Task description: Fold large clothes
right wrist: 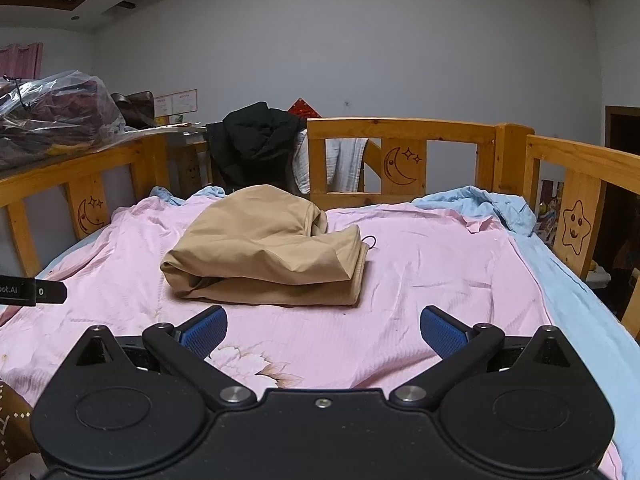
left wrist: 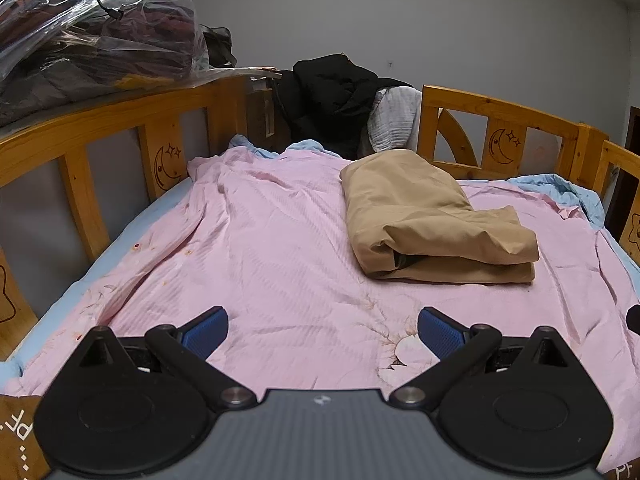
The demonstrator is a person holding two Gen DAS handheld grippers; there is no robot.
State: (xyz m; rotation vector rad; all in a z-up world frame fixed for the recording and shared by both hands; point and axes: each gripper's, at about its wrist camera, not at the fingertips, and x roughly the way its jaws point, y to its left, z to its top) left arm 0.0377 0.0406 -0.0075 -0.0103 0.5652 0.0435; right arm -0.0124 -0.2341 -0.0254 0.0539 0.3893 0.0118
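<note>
A tan garment [left wrist: 424,220] lies folded into a thick bundle on the pink quilt [left wrist: 260,248], toward the bed's far side. The right wrist view shows the same tan garment [right wrist: 268,248] straight ahead on the pink quilt [right wrist: 432,272]. My left gripper [left wrist: 323,332] hovers over the near part of the quilt, open, its blue pads [left wrist: 206,334] wide apart with nothing between them. My right gripper [right wrist: 324,332] is open too, empty, just short of the bundle's near edge. The tip of the left gripper [right wrist: 32,290] shows at the left edge of the right wrist view.
A wooden bed rail [left wrist: 500,120] with moon and star carvings surrounds the bed. A black garment [left wrist: 332,92] and a white cloth [left wrist: 394,124] hang at the far rail. A clear plastic bag of clothes [left wrist: 92,36] sits beyond the left rail. A light blue sheet [right wrist: 572,300] edges the quilt.
</note>
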